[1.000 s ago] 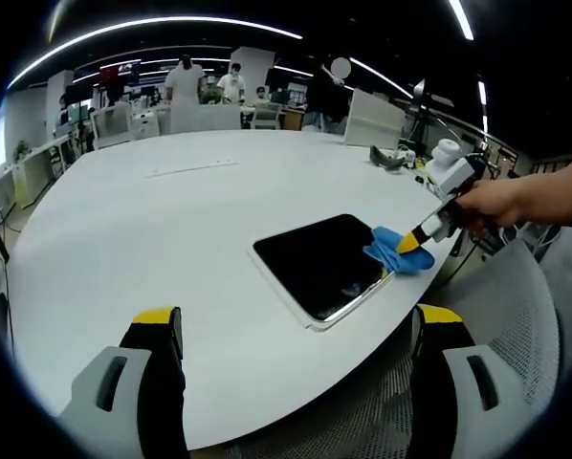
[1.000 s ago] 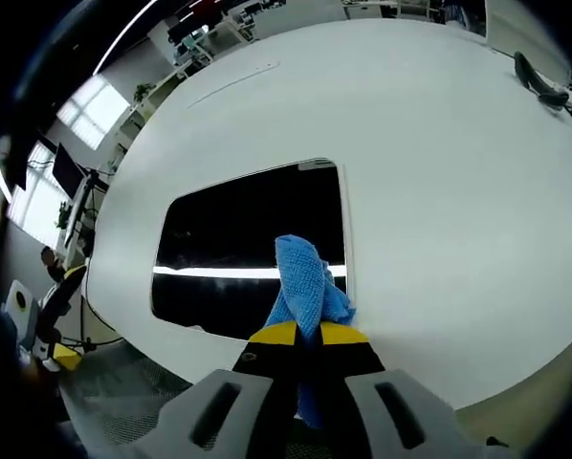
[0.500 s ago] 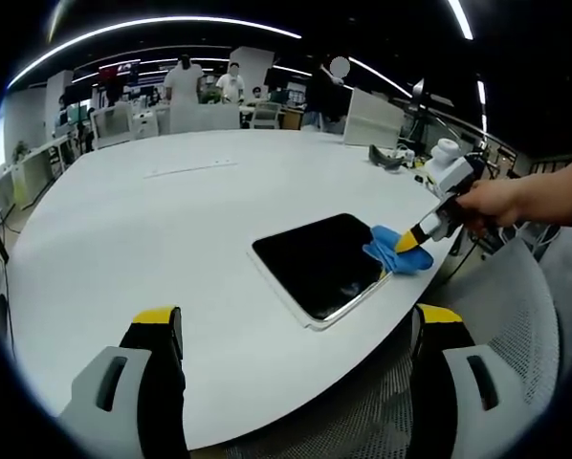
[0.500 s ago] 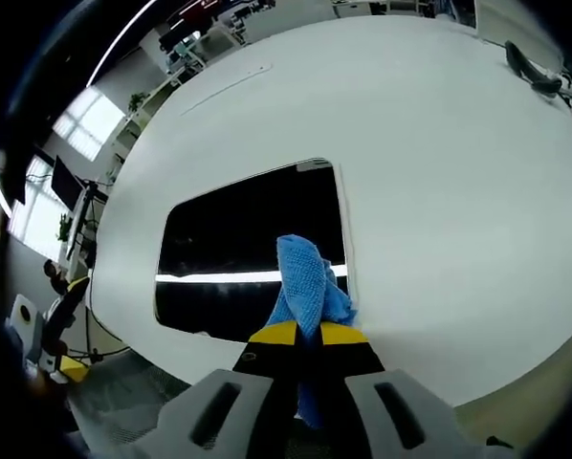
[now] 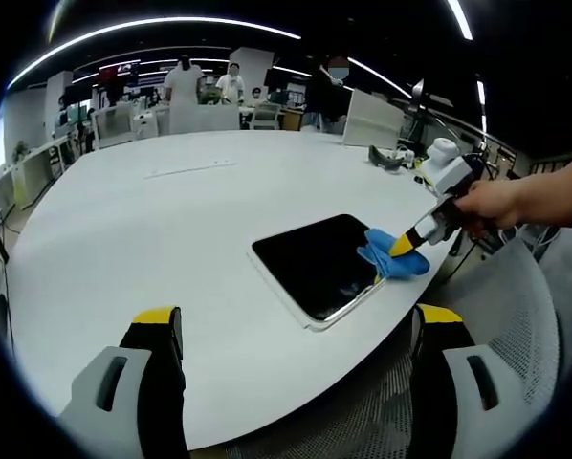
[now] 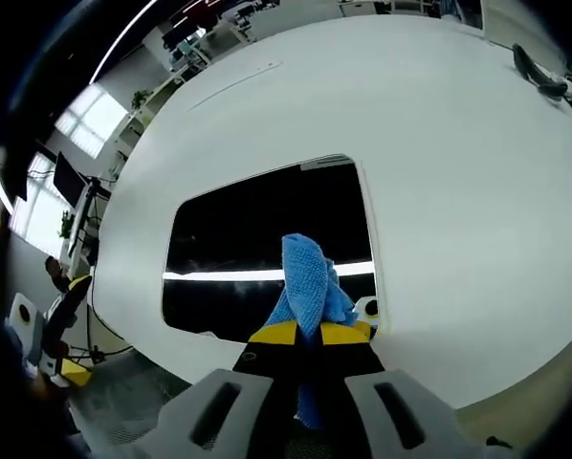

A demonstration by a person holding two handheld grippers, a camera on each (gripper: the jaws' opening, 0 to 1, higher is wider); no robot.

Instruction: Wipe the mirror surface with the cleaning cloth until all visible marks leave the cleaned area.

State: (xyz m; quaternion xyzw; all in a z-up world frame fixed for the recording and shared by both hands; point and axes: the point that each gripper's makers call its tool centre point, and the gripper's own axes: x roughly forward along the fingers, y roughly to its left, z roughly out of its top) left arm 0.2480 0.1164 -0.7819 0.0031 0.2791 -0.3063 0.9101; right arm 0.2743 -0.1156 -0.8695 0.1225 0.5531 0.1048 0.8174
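A: Where's the mirror?

B: Flat on the white table (image 5: 152, 220), near the edge closest to the person. In the left gripper view the mirror (image 5: 315, 263) is a dark rectangle with a pale rim, lying at an angle. In the right gripper view it takes up the middle, black, with one bright strip of reflected light across it.

A: And the cloth?

B: Blue, bunched up. The right gripper (image 6: 303, 333) has its jaws pressed together on the cloth (image 6: 310, 282), yellow tips pinching the lower end while the rest stands up over the glass. From the left gripper view, the cloth sits on the mirror's right-hand corner, with the right gripper coming in from the right in a hand (image 5: 492, 203).

A: Is the cloth touching the glass?

B: It looks so in the left gripper view; in the right gripper view the bunch overlaps the mirror's near part, beside its right rim. A small round pale shape shows at that rim, just right of the cloth; I cannot tell what it is.

A: The left gripper?

B: The left gripper (image 5: 296, 325) has its jaws spread wide with nothing between them, held off the near table edge, well apart from the mirror. A grey mesh chair (image 5: 516, 316) is below the edge.

A: Anything else?

B: A dark object (image 5: 386, 158) lies further along the table, and people (image 5: 209, 81) stand by desks at the back
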